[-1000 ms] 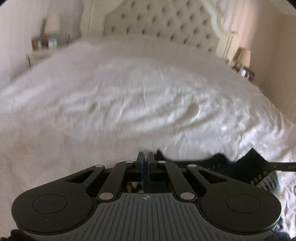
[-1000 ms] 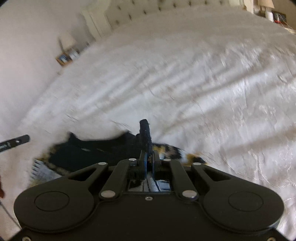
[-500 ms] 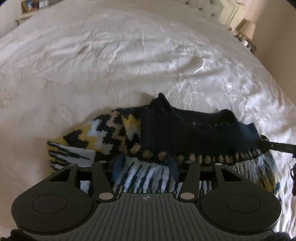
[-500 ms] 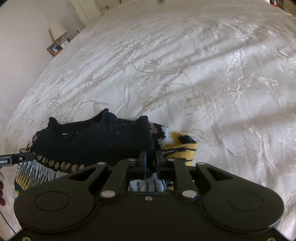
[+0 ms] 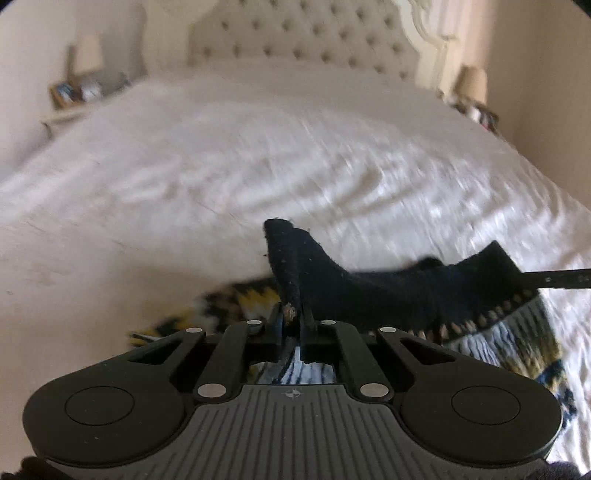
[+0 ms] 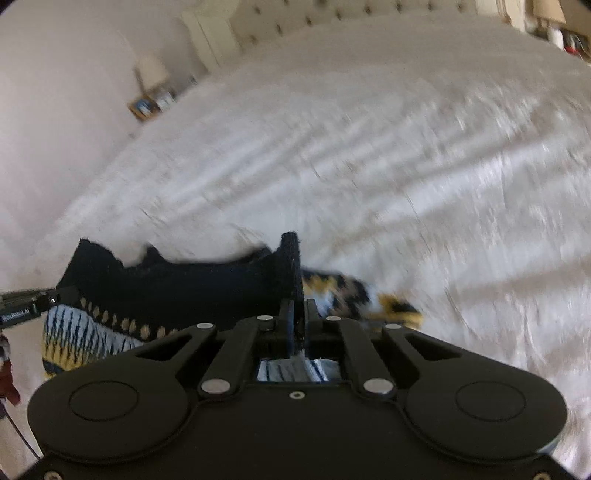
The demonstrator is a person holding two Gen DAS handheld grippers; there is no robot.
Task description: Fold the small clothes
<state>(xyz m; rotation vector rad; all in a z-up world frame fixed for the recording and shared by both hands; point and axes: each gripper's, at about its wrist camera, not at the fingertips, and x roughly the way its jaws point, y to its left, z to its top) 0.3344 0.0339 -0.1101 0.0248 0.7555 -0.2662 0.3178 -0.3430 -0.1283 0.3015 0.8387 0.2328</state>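
Observation:
A small knitted sweater (image 5: 373, 291) lies on the white bedspread, dark navy at its upper part with a yellow, white and black pattern below. My left gripper (image 5: 291, 317) is shut on a fold of the navy edge, which stands up between its fingers. In the right wrist view the same sweater (image 6: 177, 288) stretches to the left, and my right gripper (image 6: 299, 314) is shut on another upright navy fold. A patterned sleeve (image 6: 354, 291) sticks out just right of that grip. Each gripper's finger shows as a thin dark bar at the edge of the other's view.
The white embroidered bedspread (image 5: 258, 166) spreads wide beyond the sweater. A tufted headboard (image 5: 295, 33) stands at the far end. Bedside tables with lamps (image 5: 85, 55) (image 5: 472, 81) flank it. Both views are blurred by motion.
Half a second ago both cameras looked down on the flat sweater, the left jaws wide apart over its hem. Now both grippers are shut on navy folds and the views have tipped up toward the headboard.

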